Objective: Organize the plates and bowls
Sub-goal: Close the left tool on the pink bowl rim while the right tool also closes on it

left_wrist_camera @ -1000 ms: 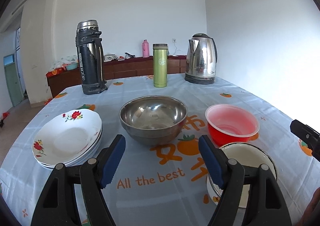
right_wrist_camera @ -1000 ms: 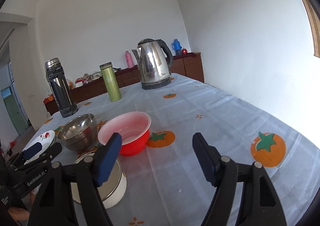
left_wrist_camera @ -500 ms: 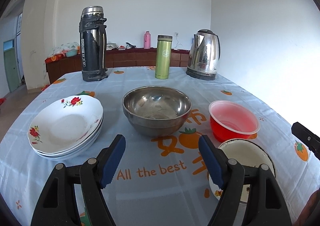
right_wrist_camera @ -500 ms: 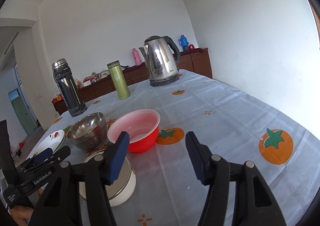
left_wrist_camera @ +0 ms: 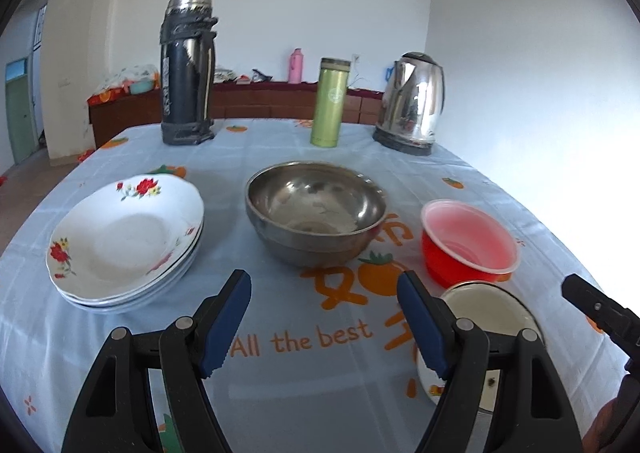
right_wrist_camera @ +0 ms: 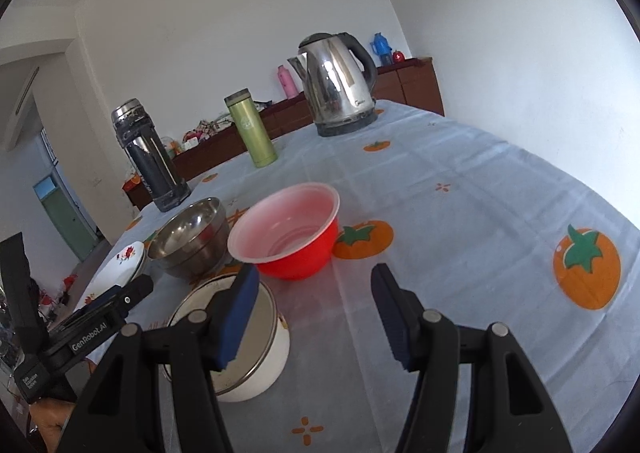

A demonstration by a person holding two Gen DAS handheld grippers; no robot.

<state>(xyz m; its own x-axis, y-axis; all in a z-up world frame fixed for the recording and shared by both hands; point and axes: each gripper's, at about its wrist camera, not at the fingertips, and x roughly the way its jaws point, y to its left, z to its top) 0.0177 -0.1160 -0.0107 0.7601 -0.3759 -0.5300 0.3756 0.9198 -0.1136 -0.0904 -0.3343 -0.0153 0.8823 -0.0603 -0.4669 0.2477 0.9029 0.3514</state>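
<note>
left wrist view is looking across the table (left_wrist_camera: 320,393), which is wearing a pale blue cloth printed with orange tomatoes. at the far edge a tall dark thermos (left_wrist_camera: 188,69), a steel kettle (left_wrist_camera: 412,105) and a green flask (left_wrist_camera: 330,103) are standing in a row. nearer, a stack of white flowered plates (left_wrist_camera: 124,241) is sitting on the left, a steel bowl (left_wrist_camera: 316,213) in the middle, and a red plastic bowl (left_wrist_camera: 468,245) to its right. a white enamel bowl (left_wrist_camera: 480,309) is lying just in front of the red one, well apart from the plates. the left gripper (left_wrist_camera: 324,325) is hovering low over bare cloth in front of the steel bowl, its blue pads spread wide and holding nothing. in the right wrist view the right gripper (right_wrist_camera: 312,317) is hanging just above the cloth with its jaws parted about halfway and empty; its left pad is overlapping the enamel bowl's (right_wrist_camera: 240,337) rim in the picture, though whether it is touching is unclear.
</note>
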